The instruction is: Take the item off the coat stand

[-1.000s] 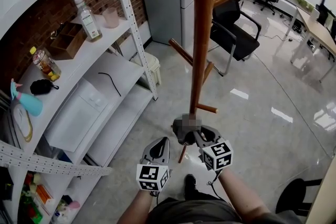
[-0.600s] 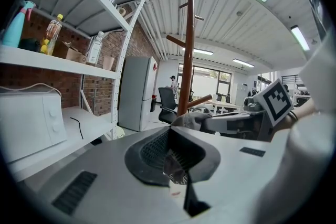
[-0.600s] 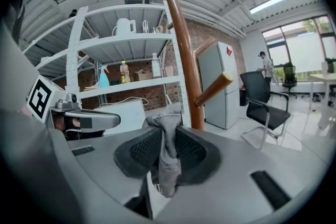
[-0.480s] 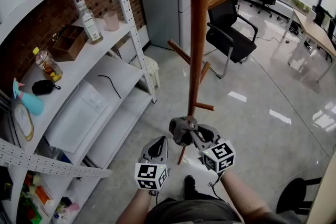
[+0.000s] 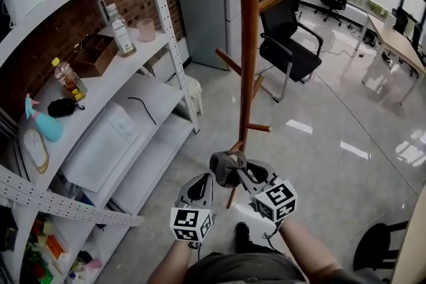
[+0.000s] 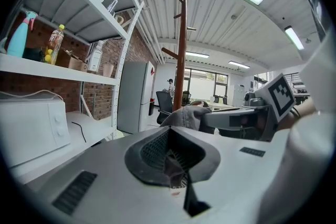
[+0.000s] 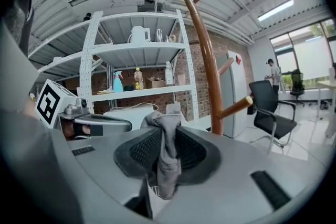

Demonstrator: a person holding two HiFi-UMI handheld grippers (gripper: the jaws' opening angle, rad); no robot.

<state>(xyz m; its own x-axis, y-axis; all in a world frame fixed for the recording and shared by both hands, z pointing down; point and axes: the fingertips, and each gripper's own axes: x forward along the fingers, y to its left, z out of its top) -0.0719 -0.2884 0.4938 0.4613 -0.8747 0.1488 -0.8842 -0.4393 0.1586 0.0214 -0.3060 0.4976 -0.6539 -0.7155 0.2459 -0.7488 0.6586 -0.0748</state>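
The right gripper (image 5: 245,175) is clamped on the grey cloth (image 5: 225,164), at six o'clock from the coat stand (image 5: 248,43) pole; it looks light, soft and limp, best pinched at a thick fold, while the left gripper (image 5: 200,188) is closed, empty.

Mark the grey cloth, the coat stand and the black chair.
grey cloth (image 7: 167,157), right gripper view, fold between the jaws
coat stand (image 5: 248,43), head view, middle of the pole
black chair (image 5: 297,60), head view, seat

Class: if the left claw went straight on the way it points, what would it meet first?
Probably the grey cloth in the right claw, with the coat stand behind.
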